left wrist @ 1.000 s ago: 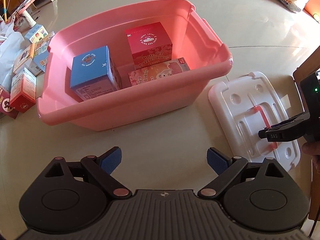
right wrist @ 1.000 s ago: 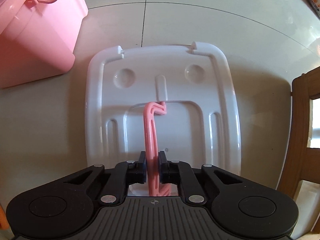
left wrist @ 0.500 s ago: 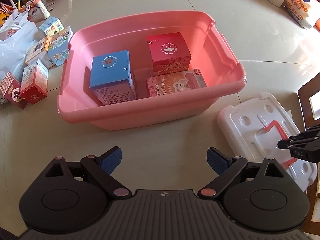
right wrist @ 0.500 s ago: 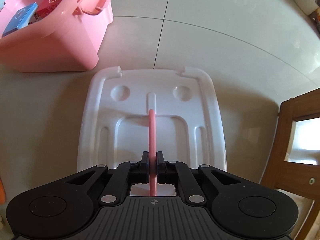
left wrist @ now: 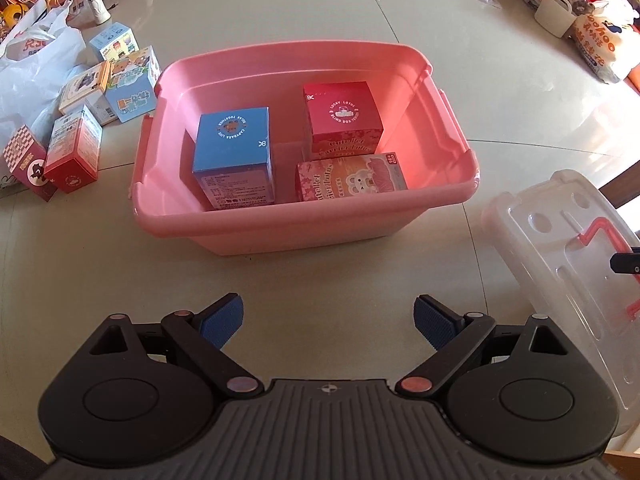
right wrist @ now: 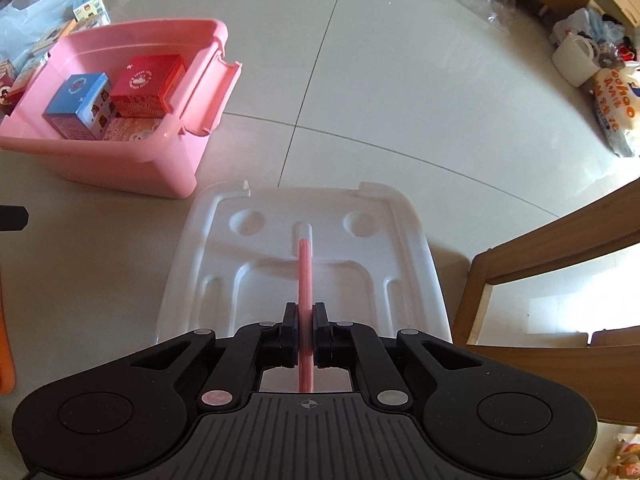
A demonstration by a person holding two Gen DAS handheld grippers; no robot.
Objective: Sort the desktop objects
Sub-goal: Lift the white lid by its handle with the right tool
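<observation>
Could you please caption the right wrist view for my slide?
Right tongs shut on the white lid's pink handle, pink bin beyond.

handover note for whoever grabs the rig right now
Right gripper: shut on the lid's pink handle, white lid hanging tilted off the floor.
Left gripper: open, empty, in front of the pink bin.
Done: three boxes in the bin: blue, red, pink.
Left: loose boxes lie on the floor left of the bin; lid not yet on.
</observation>
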